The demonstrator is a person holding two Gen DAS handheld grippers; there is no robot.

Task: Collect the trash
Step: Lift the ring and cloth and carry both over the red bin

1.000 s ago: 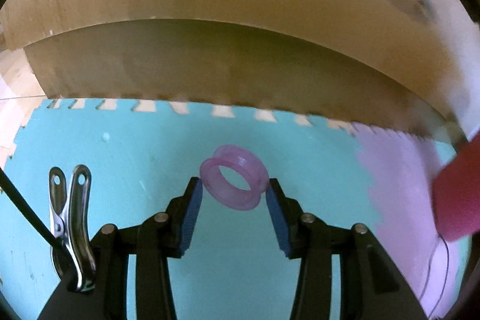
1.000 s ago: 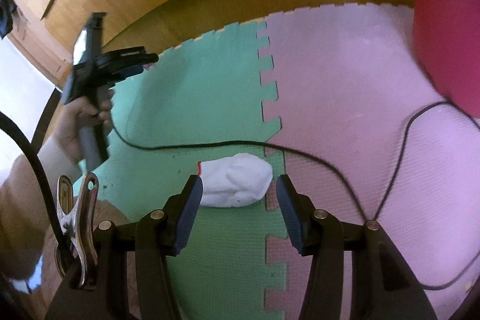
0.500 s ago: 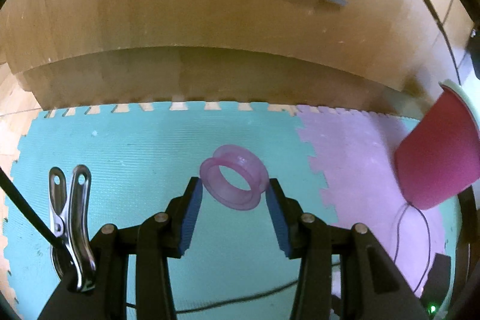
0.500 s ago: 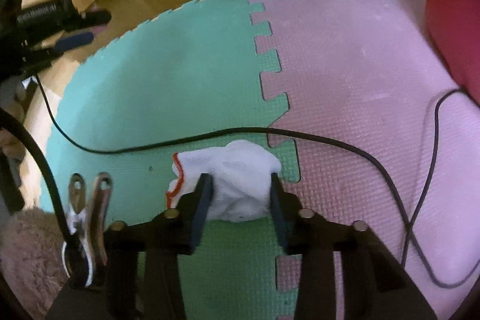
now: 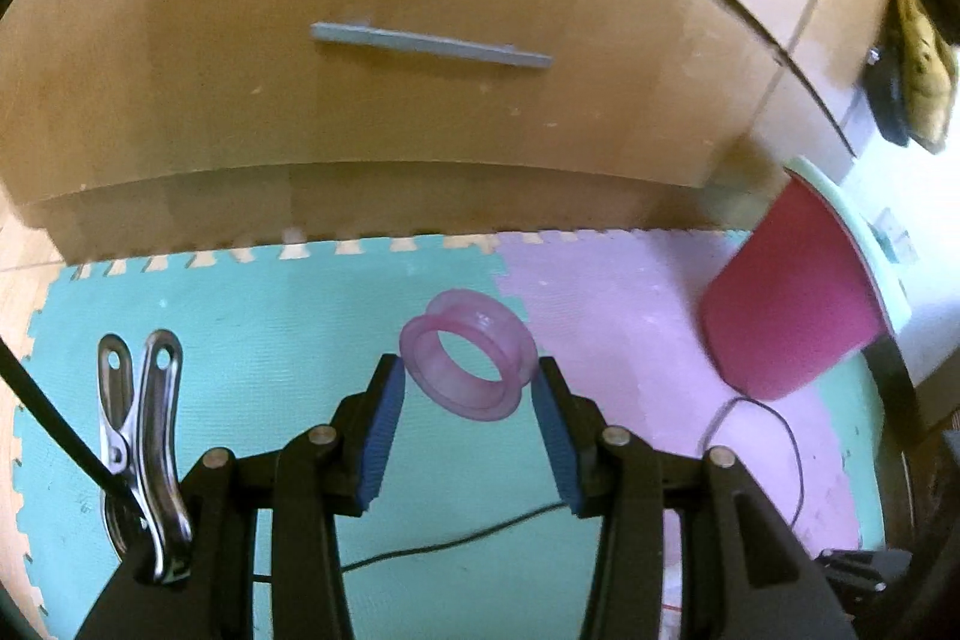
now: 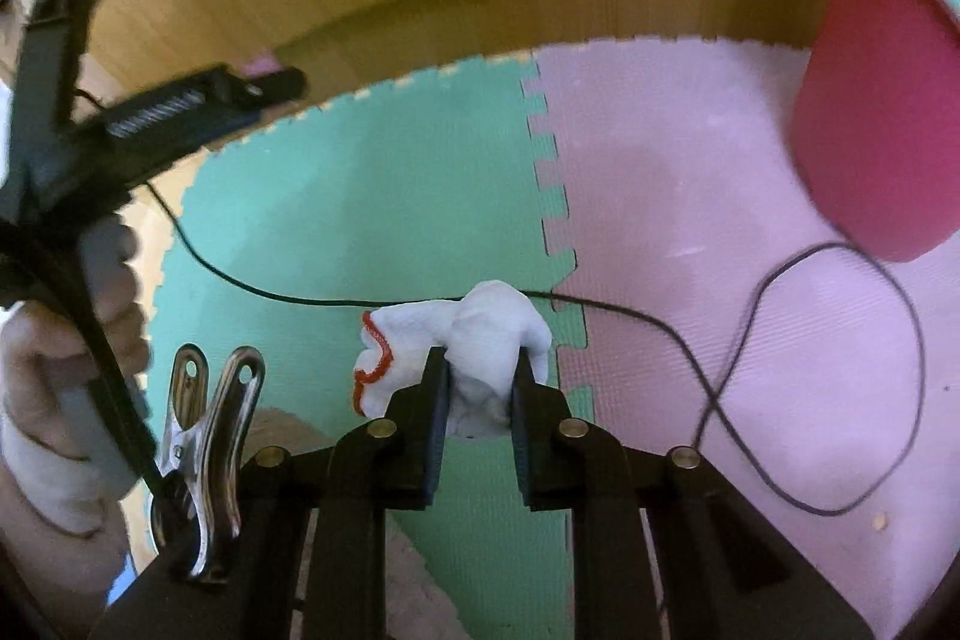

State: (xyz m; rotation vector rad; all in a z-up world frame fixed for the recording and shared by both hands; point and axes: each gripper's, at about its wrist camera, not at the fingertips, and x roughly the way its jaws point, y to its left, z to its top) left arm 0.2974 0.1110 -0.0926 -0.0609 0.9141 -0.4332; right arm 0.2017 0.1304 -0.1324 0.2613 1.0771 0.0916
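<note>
The left gripper (image 5: 468, 382) was clamped on a pink ring (image 5: 468, 361) at lower centre of the left wrist view, above the green mat (image 5: 252, 340). The right gripper (image 6: 480, 370) had just been closing; its jaws pinched a crumpled white cloth (image 6: 474, 334) at lower centre of the right wrist view. A red bin (image 6: 870, 100) stood at upper right.
</note>
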